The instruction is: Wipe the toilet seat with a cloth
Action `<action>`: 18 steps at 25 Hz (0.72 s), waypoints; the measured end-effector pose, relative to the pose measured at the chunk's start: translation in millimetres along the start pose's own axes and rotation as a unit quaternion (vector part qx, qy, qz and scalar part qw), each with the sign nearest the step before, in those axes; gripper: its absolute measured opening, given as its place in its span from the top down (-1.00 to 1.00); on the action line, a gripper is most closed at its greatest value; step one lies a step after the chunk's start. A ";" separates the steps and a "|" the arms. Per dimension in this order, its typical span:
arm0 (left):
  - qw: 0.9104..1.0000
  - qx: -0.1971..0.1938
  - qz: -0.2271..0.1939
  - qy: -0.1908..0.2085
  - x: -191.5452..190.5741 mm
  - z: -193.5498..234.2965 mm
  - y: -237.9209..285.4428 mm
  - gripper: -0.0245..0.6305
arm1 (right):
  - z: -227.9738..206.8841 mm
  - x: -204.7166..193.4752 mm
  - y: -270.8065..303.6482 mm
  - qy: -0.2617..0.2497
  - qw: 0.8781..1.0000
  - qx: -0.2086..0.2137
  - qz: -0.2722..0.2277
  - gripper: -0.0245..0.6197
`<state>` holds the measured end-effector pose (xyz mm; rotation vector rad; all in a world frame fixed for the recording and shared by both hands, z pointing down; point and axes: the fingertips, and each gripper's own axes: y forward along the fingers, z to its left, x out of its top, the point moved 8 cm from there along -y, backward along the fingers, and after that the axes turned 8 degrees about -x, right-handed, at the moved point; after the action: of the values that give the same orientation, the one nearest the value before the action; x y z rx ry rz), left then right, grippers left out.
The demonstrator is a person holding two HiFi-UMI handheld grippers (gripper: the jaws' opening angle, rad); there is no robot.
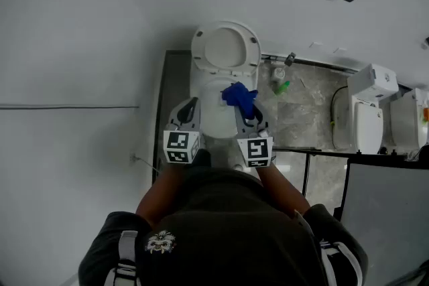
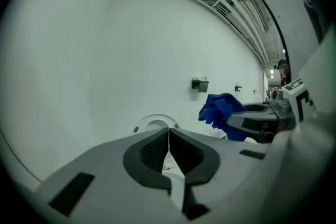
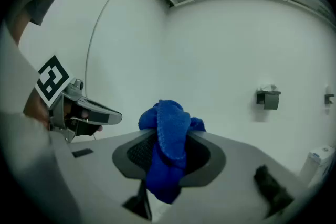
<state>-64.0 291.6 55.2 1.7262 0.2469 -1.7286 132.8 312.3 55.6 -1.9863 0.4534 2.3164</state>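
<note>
Held: blue cloth (image 3: pixel 173 123), bunched, pinched in right claw (image 3: pixel 169 140) over toilet seat (image 1: pixel 214 122), right side. Idle: left claw (image 2: pixel 169 136), pressed together, empty. Risk: hard rubbing could drag wadded cloth free.

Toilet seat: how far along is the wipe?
Done: the blue cloth is picked up, clamped in the right hand-held gripper. In hand: it is held over the toilet; contact can't be confirmed. The left hand-held gripper is shut, empty. Left: the wiping itself.
</note>
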 end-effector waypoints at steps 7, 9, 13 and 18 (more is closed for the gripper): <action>1.000 -0.025 0.015 -0.010 1.2 72.2 47.7 0.88 | 13.2 -3.0 71.3 0.012 0.999 -0.028 0.027 0.58; 0.999 -0.040 0.017 -0.014 0.2 87.9 60.0 0.88 | 19.8 -2.7 88.2 0.005 0.999 -0.032 0.040 0.58; 0.998 -0.061 0.019 -0.012 7.5 112.3 78.2 0.88 | 26.8 3.2 112.7 0.001 0.998 -0.041 0.057 0.58; 0.998 -0.064 0.025 -0.014 11.3 137.8 103.4 0.88 | 21.6 -6.5 148.0 0.005 0.996 -0.055 0.071 0.58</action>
<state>-115.9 131.2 92.1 1.6013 0.2943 -1.6637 78.9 177.4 91.9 -2.0793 0.4943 2.4681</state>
